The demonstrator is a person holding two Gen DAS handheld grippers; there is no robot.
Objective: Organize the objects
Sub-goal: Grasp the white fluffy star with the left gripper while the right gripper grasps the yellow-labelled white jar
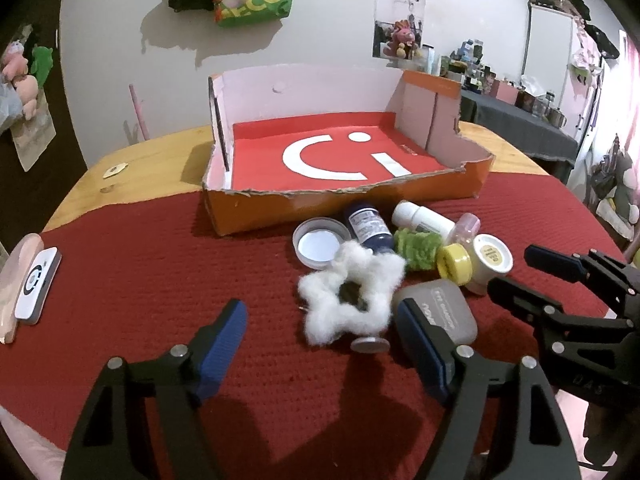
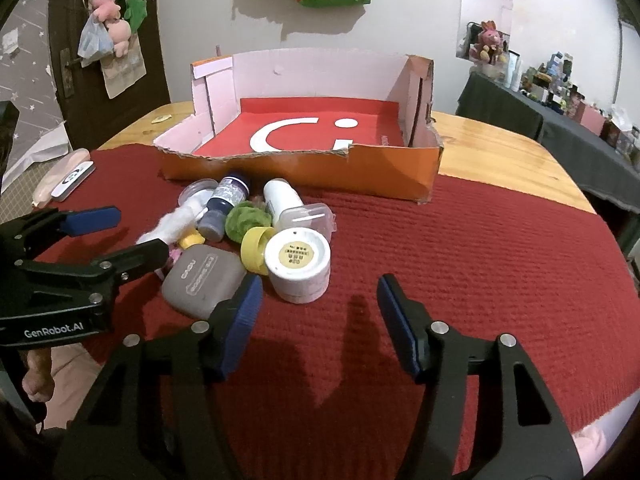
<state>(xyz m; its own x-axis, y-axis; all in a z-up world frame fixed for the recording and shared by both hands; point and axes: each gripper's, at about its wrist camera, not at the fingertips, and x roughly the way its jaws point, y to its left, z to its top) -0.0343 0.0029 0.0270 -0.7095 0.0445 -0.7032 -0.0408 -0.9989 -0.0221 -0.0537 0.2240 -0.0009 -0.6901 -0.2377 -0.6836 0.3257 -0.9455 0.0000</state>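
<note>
Wooden table [image 1: 160, 152] carries a dark red textured cloth [image 1: 140, 264] across its near part, and on the far edge of that cloth stands an orange cardboard box [image 1: 256, 210] with a torn front wall, its red floor bare except for a printed white smiling mark. In front of the box the loose things lie heaped together, touching one another: a grey flat case [image 2: 202, 280], a white round jar [image 2: 298, 268] lying on its side, a fluffy white scrunchie [image 1: 346, 300], a green scrunchie [image 1: 416, 248], a dark blue bottle [image 1: 368, 228], a white bottle [image 1: 420, 218], a yellow cap [image 1: 454, 264] and an upturned white lid [image 1: 318, 242] (all outside the box). Left gripper [image 1: 320, 344] hovers over the near cloth, jaws apart and empty, with the white scrunchie just ahead between the blue pads. Right gripper [image 2: 318, 320] hovers beside the jar, jaws likewise apart, nothing held.
</note>
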